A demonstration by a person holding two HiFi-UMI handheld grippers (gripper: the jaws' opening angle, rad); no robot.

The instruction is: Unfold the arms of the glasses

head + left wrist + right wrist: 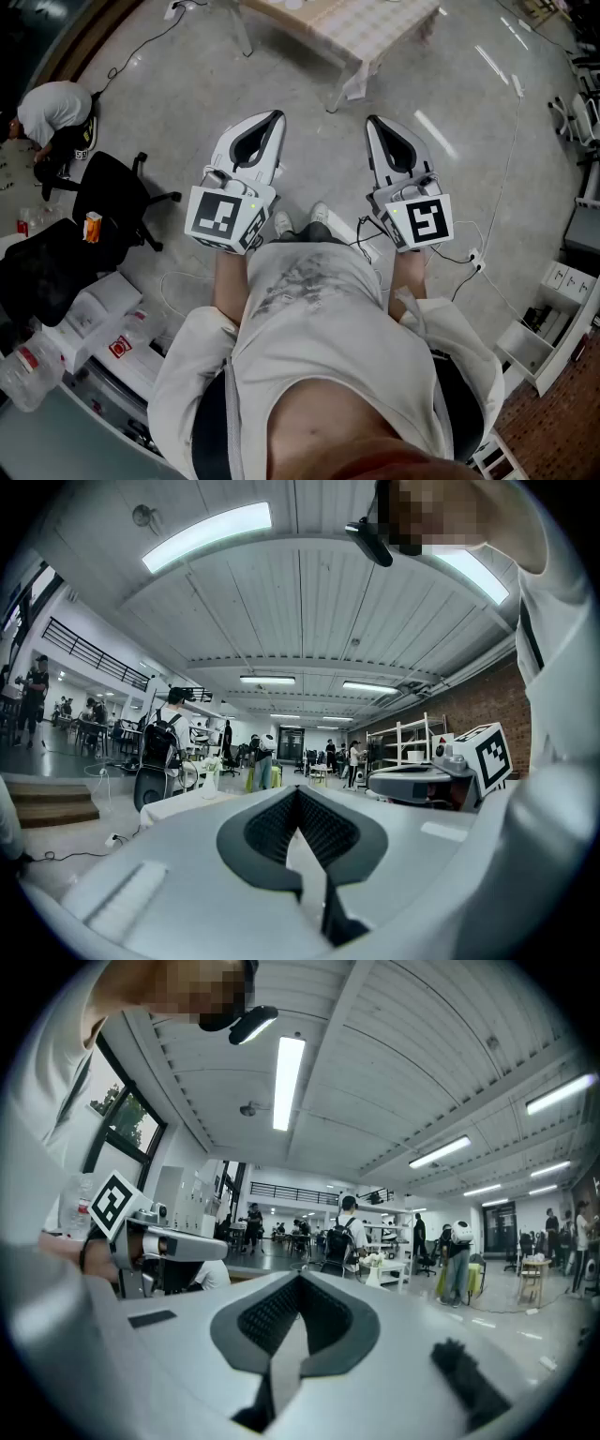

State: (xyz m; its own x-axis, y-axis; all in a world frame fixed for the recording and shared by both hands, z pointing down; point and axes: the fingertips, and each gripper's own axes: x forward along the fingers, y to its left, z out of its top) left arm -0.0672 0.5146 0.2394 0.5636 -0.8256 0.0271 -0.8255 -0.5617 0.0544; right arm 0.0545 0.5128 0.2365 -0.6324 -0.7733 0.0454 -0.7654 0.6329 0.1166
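Note:
No glasses show in any view. In the head view I stand on a grey floor and hold both grippers level in front of my body. My left gripper has its jaws closed tip to tip, with nothing between them. My right gripper is the same, jaws together and empty. The left gripper view looks along the left gripper into a large hall, with the right gripper's body at its side. In the right gripper view the right gripper is closed on nothing.
A table with a checked cloth stands ahead of me. At the left a person crouches by a black office chair and white boxes. A white shelf unit and floor cables lie to the right.

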